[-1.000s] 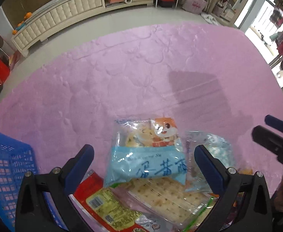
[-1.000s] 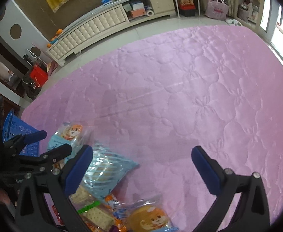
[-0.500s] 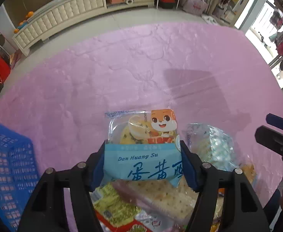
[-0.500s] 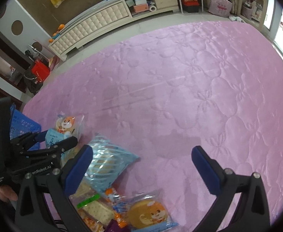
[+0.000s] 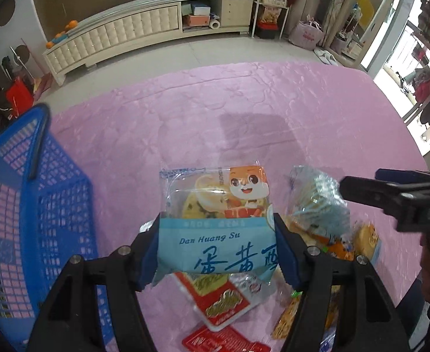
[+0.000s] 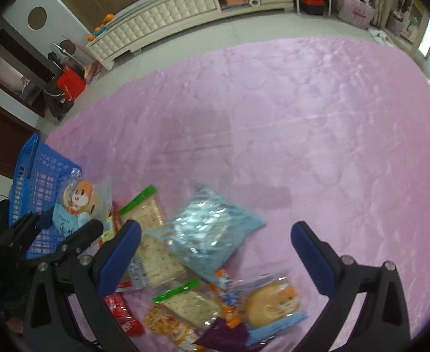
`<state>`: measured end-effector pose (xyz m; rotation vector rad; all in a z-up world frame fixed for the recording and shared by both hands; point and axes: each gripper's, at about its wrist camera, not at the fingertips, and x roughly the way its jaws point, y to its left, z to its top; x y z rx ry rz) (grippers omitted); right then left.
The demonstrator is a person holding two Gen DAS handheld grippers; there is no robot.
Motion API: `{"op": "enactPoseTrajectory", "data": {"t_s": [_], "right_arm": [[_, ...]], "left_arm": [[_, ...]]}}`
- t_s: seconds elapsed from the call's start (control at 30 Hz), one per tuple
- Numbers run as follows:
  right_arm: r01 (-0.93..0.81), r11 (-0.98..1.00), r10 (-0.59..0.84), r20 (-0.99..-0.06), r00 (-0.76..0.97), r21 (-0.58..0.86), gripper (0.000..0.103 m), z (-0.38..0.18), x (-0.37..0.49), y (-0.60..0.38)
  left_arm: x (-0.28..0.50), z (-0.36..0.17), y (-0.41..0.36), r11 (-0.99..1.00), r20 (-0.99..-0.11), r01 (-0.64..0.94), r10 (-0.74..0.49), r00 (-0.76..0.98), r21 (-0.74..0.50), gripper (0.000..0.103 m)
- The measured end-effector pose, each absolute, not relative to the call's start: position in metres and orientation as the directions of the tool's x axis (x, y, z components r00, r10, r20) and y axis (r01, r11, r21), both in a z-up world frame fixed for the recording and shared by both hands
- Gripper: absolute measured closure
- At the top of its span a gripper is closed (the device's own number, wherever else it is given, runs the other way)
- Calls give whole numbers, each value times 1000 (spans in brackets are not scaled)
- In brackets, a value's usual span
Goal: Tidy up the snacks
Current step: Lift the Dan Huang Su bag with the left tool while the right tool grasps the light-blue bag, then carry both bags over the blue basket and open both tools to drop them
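A blue snack pack (image 5: 217, 228) with a cartoon fox is lifted above the pink blanket (image 5: 244, 111). Other snacks (image 6: 185, 252) lie in a pile beside the blue basket (image 5: 24, 205).

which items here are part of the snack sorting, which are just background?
Job:
- egg-yolk pastry pack, clamped in left gripper
- blue basket
- loose snack pile: shiny blue bag, cracker packs, round cake pack
- right gripper, jaws open

Background:
- pink quilted cover
- cream cabinet
- red bin
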<state>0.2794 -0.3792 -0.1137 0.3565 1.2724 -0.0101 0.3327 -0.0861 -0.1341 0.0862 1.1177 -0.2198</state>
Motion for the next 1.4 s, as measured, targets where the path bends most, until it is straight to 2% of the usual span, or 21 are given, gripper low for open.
{"op": "enactPoseTrajectory", "data": {"t_s": [0.27,0.47,0.57,0.67,0.77,1.4], "right_arm": [[273,940,159,-972,176,203,0,-151,301,-365],[302,918,216,-964,158,256,1,-167,311,-364],[295,921,208,-962,177,253,20,-168,312,-364],[270,924,222,-954,201,271,28,-165,309,-364],[240,932,217,-949,229,271,35,-154,296,-358],[35,946,264,-830,492,322,38,-24,234,-306]], "left_arm": [[332,-143,-79,981,-901,182,-141,411,-71,38],[336,-145,-77,981,-899,177,-151,410,-84,38],[337,-145,-78,982,-899,170,-147,413,-83,38],[334,-142,-79,982,-895,170,-148,420,-82,38],[326,-136,-79,980,-889,175,-161,429,-93,38],[244,-35,-39,984,-799,164,-152,582,-68,38]]}}
